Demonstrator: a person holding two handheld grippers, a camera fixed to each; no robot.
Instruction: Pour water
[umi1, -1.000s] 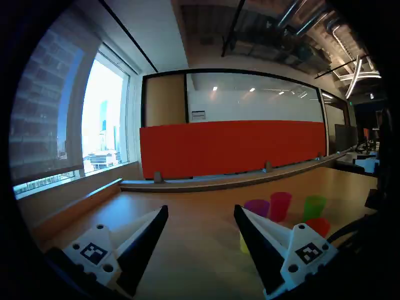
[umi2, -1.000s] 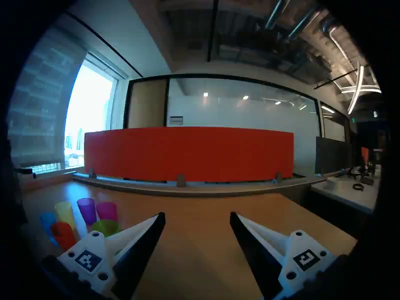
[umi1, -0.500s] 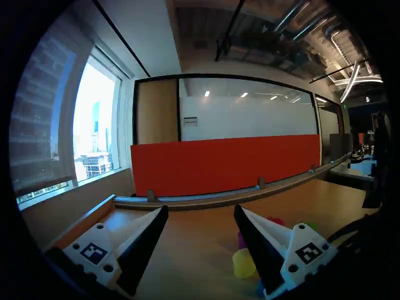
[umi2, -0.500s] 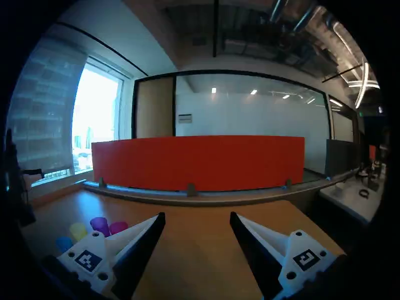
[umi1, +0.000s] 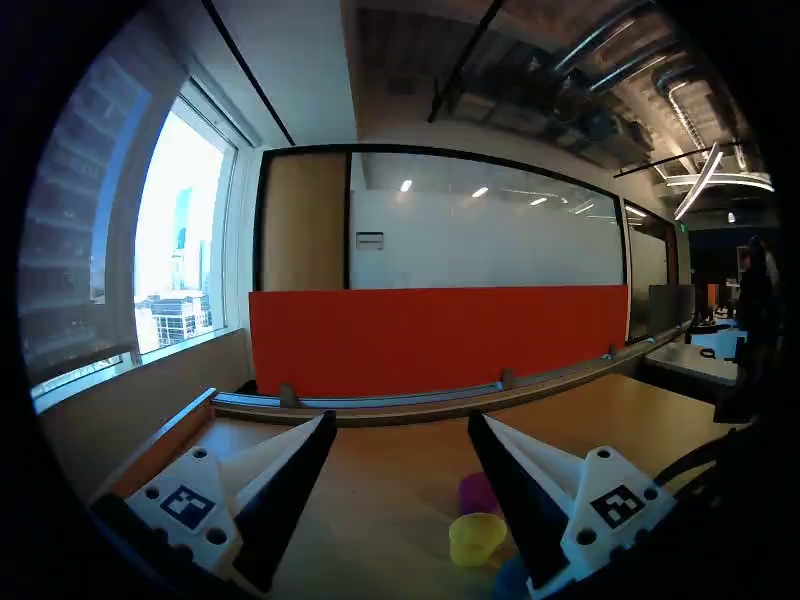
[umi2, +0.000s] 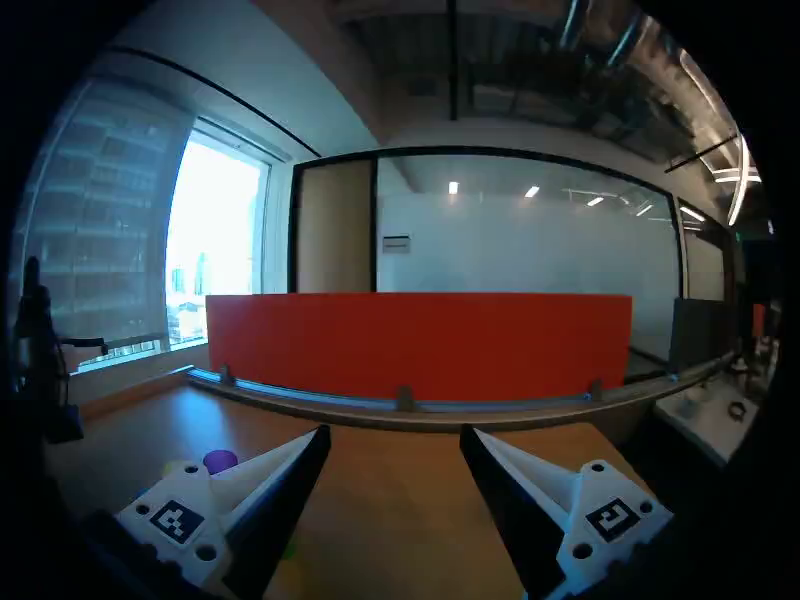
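The yellow cup (umi1: 476, 538) has slid lower and nearer, now just beside one finger of the left claw (umi1: 400, 416). It and the right claw (umi2: 393, 430) both gape wide, empty, probably readying a grasp.

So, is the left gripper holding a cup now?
No, the left gripper is open and empty; the yellow cup stands on the desk.

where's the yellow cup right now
In the left gripper view, the yellow cup sits low on the wooden desk, right of centre, with the purple cup just behind it.
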